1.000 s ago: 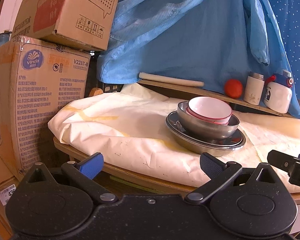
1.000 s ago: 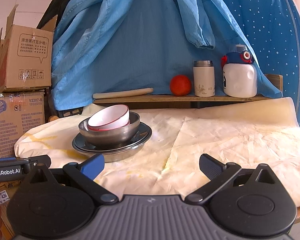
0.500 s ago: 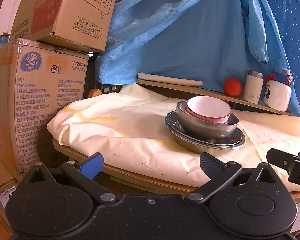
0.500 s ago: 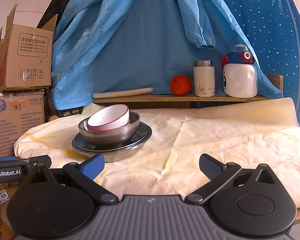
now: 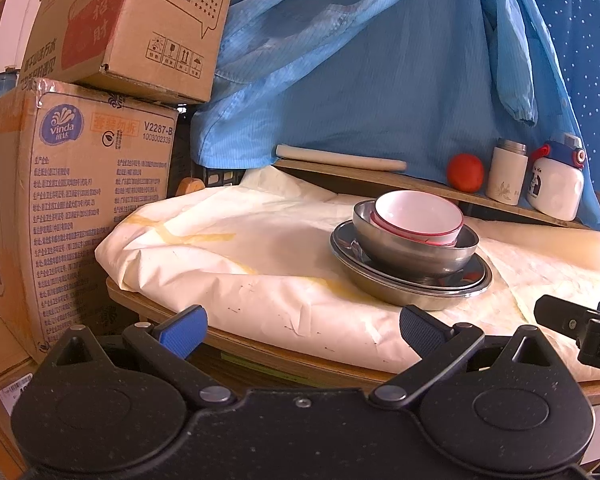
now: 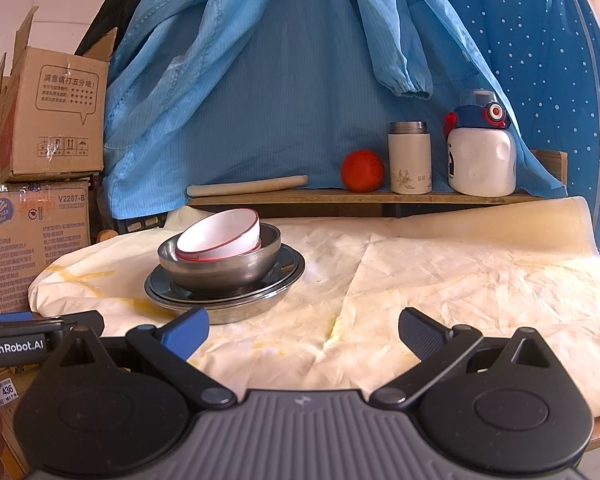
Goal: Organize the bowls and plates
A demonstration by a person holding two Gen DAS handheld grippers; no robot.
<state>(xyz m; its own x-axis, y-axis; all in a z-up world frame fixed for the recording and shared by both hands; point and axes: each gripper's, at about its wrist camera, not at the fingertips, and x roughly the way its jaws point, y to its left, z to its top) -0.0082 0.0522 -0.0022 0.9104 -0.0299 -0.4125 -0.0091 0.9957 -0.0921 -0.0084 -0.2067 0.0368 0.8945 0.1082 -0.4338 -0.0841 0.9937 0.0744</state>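
One stack of dishes stands on the paper-covered table (image 5: 228,248): steel plates (image 5: 412,284) at the bottom, a steel bowl (image 5: 416,250) on them, and white red-rimmed bowls (image 5: 418,216) tilted inside it. The right wrist view shows the same steel plates (image 6: 224,296), steel bowl (image 6: 220,264) and white bowls (image 6: 220,236) at left of centre. My left gripper (image 5: 302,326) is open and empty at the table's near edge, short of the stack. My right gripper (image 6: 304,330) is open and empty over the near paper, to the right of the stack.
Stacked cardboard boxes (image 5: 72,184) stand left of the table. A back shelf (image 6: 360,196) carries a rolling pin (image 6: 248,186), a red ball (image 6: 362,170), a flask (image 6: 410,158) and a white bottle (image 6: 482,160). A blue garment (image 6: 280,80) hangs behind. Bare paper (image 6: 460,272) lies right of the stack.
The left gripper has drifted slightly, so the stack sits a little further right in its view. The right gripper and the dishes have not moved.
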